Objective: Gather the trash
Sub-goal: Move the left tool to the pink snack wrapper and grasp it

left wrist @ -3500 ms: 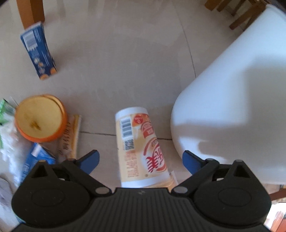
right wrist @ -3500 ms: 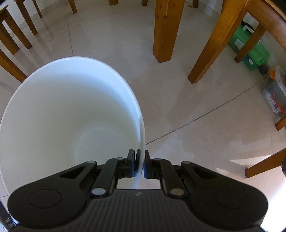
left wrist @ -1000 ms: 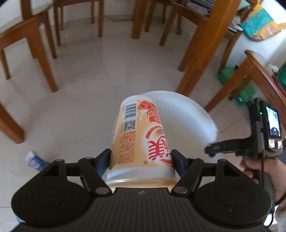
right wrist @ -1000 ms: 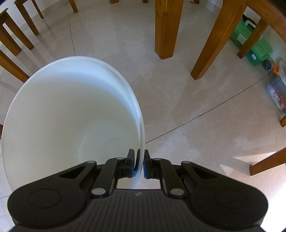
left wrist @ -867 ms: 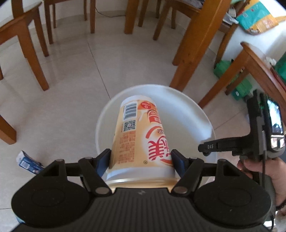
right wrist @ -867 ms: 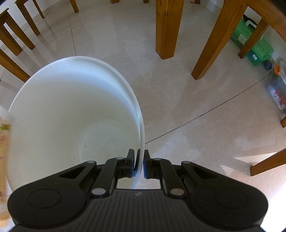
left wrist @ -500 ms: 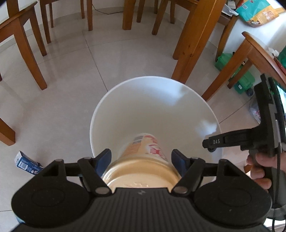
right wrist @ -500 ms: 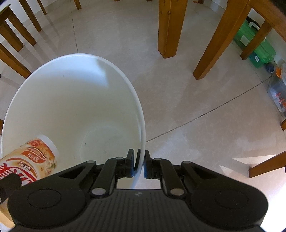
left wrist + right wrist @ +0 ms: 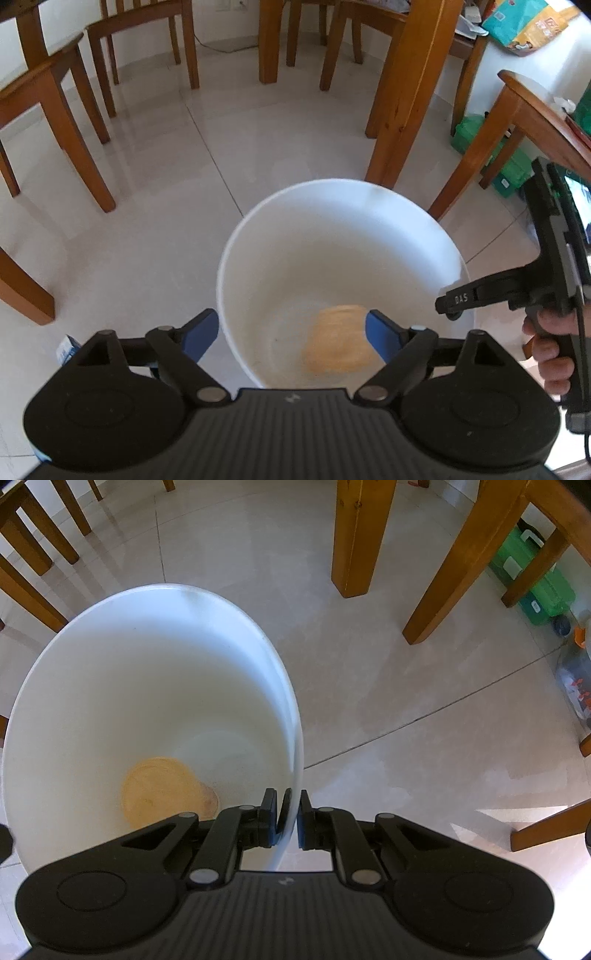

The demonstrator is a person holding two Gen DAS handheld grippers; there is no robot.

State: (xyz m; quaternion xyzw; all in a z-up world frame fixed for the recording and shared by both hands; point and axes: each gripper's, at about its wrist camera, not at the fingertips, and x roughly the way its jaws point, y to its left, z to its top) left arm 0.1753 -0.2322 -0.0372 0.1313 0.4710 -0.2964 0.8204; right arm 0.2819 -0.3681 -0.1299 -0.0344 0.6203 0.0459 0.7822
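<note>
A yellow cup lies deep inside the white bucket, straight below the left hand-held gripper, whose blue fingers have just spread apart, empty. The right hand-held gripper is clamped on the bucket's rim. A small blue carton lies on the floor nearer the left one.

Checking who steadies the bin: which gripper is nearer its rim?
Right. The right gripper is clamped on the bin rim; the left gripper is open above it.
</note>
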